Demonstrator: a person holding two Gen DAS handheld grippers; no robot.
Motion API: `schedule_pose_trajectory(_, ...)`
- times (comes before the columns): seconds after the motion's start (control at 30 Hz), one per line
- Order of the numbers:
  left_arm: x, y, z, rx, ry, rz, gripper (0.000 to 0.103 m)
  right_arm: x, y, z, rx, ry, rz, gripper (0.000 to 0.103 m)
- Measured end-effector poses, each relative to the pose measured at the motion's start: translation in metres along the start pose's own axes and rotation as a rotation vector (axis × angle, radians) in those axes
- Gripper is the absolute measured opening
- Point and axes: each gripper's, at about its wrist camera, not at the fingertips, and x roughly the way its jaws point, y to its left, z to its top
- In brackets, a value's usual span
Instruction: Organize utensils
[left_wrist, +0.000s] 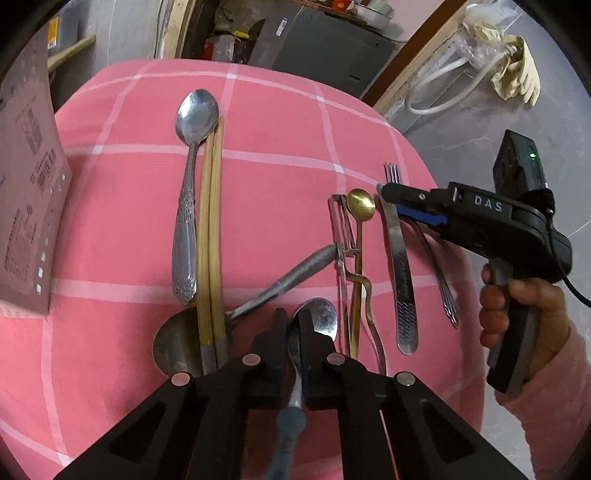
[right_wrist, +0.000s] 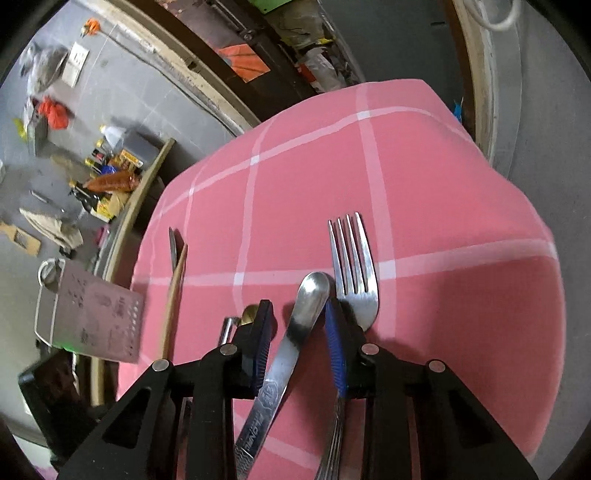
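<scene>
Steel spoon (left_wrist: 314, 321) sat clamped in the left tongs (left_wrist: 293, 325) while the right tongs (right_wrist: 299, 317) stood open around a flat handle (right_wrist: 288, 339).

The black two-finger left gripper (left_wrist: 293, 325) pointed steeply down, its jaws pinched together. The black, blue-padded right gripper (right_wrist: 299, 317), gripped by a pink-sleeved hand (left_wrist: 517, 314), stood partly parted.

The left gripper (left_wrist: 293, 334) is clamped on the neck of a small steel spoon (left_wrist: 318, 318) over the pink checked cloth (left_wrist: 273, 122). Left of it lie a pair of wooden chopsticks (left_wrist: 211, 236) and a large patterned spoon (left_wrist: 192, 173). To the right are a peeler (left_wrist: 343, 236), a gold spoon (left_wrist: 360, 206) and a fork (left_wrist: 439, 273), with the right gripper (left_wrist: 391, 195) above a flat steel handle (left_wrist: 400, 273).
</scene>
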Motion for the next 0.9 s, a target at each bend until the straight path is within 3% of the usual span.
schedule_pose_trajectory(0.13, -0.005, 0.001, -0.006, -0.004, 0.005, -0.023, 0.004, 0.006, 0.005, 0.0, -0.011, -0.001, 0.01, 0.025)
schedule_pose_trajectory(0.27, -0.007, 0.005, -0.008, -0.015, 0.016, -0.032, 0.003, 0.01, 0.005, 0.003, -0.024, 0.003, -0.03, 0.009)
schedule_pose_trajectory(0.73, -0.015, 0.003, -0.006, -0.024, 0.028, -0.059, 0.002, -0.011, 0.005, -0.021, -0.016, 0.004, 0.03, 0.005)
schedule_pose_trajectory(0.9, -0.02, -0.003, -0.002, -0.013, 0.005, -0.034, 0.002, -0.023, 0.011, -0.032, -0.036, -0.014, 0.028, 0.004)
